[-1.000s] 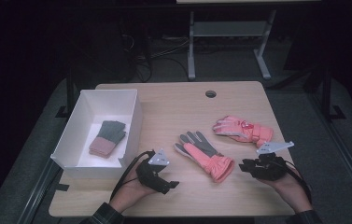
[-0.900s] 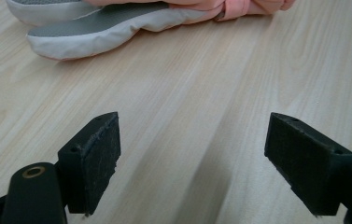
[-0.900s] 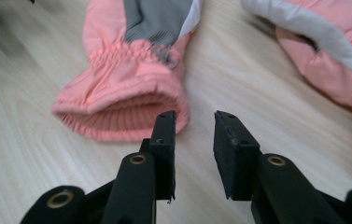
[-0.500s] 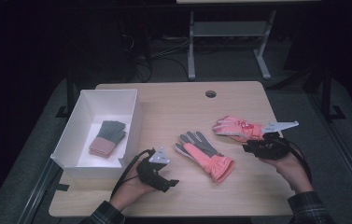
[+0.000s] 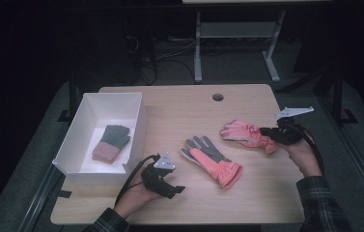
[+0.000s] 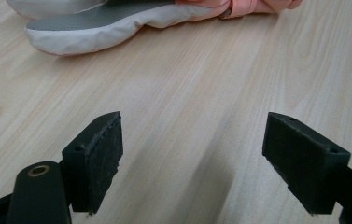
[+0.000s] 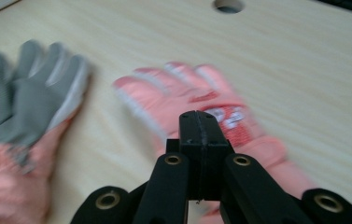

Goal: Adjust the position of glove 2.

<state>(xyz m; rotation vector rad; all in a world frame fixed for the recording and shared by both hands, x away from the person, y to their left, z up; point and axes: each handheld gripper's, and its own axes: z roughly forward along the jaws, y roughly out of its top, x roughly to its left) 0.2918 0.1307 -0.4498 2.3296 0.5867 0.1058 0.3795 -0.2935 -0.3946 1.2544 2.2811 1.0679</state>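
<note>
in the right gripper view, motion blur smeared the pink padded glove with white lettering and the pink glove with a grey palm at nine o'clock, whose cuff ran off the left edge. the lettering was unreadable. whether the closed black right gripper touched the fabric could not be told. in the left gripper view the top edge cut off the grey-palmed glove at twelve o'clock.
</note>
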